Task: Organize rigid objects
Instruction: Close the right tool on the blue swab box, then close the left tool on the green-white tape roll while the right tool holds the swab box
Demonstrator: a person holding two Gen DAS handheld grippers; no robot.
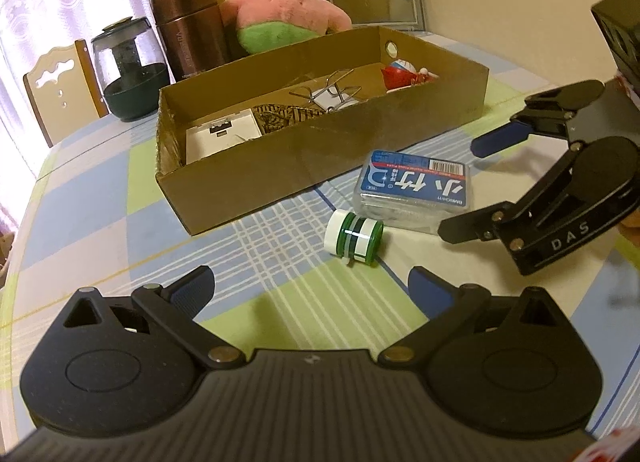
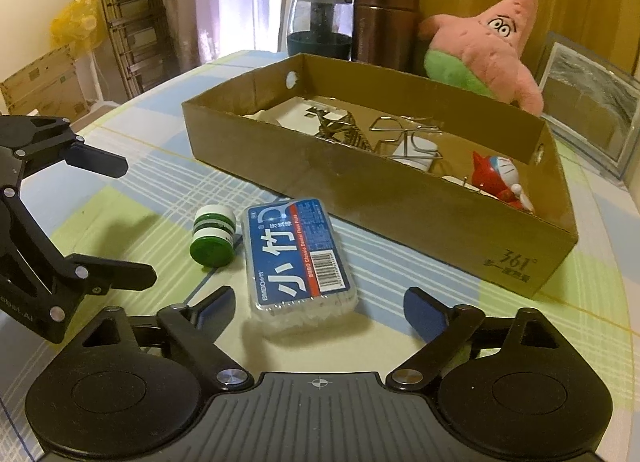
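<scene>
Both grippers, left (image 1: 310,288) and right (image 2: 320,308), hover spread wide and empty over a floss-pick box (image 2: 302,258) marked "Classic Dental Floss Picks", lying beside a green-capped jar (image 2: 214,236) before the "361°" cardboard box (image 2: 400,197).

A brown cardboard box (image 2: 400,197) is sitting on a tablecloth (image 2: 168,181) checked in pale blue, light green and cream, with white line plaids. In front of the box, a clear case (image 2: 298,258) is showing a blue label with white characters and a red stripe; beside it a spool (image 2: 214,236) is banded green and white. Inside the box, a red, white and blue figurine (image 2: 502,181) is lying. Behind the box, a pink plush (image 2: 484,45) is wearing green, next to a brown flask (image 2: 384,17).
</scene>
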